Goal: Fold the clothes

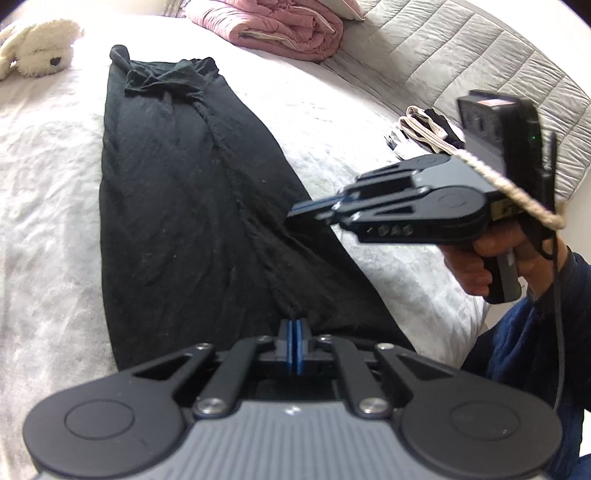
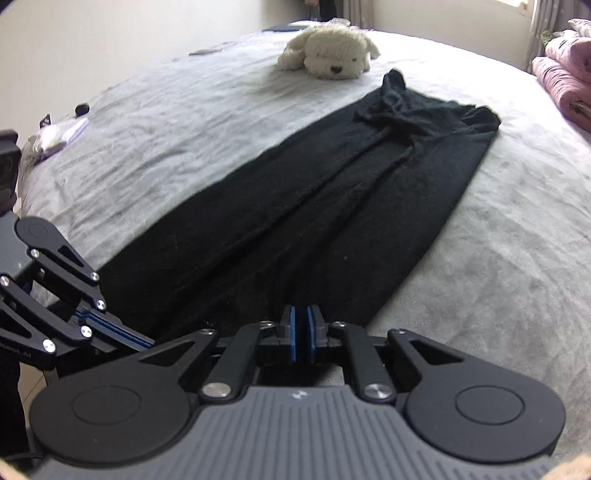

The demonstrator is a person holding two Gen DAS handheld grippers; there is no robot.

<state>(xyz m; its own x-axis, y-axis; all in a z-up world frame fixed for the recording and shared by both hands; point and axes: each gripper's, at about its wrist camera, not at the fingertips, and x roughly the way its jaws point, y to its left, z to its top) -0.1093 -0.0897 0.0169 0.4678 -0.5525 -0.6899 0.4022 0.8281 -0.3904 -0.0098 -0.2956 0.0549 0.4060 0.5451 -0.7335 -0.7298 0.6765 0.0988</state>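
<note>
A long black garment point(image 1: 192, 206) lies stretched flat on the bed point(image 1: 44, 206), folded lengthwise into a narrow strip with a seam or fold line running down its middle. Its far end is bunched and rumpled, and that end lies near a cream plush dog point(image 2: 330, 51), which sits on the bed just beyond it. Its near end reaches the bed's near edge, where both tongs are. The left gripper point(image 1: 294, 341) sits at the middle of that near hem, its blue-padded fingers pressed together with no gap showing; the tips are right at the cloth's edge, but whether a bit of fabric is pinched between them cannot be told. The right gripper point(image 2: 302, 338) is over the same near end, toward the garment's right side, with its pads drawn almost together and only a thin slit between them; nothing is visibly caught in it. In the left view the right gripper point(image 1: 310, 214) appears raised above the bed beside the garment's right edge, tips nearly closed, held by a hand point(image 1: 491, 258) in a dark blue sleeve point(image 1: 535, 343). In the right view the left gripper point(image 2: 122, 334) shows low at the garment's near left corner. A folded pink quilt point(image 1: 280, 26) lies on the bed past the garment's far end, to its right, and a small stack of folded clothes point(image 1: 428, 129) lies well right of the garment, by the grey padded headboard point(image 1: 480, 66).
</note>
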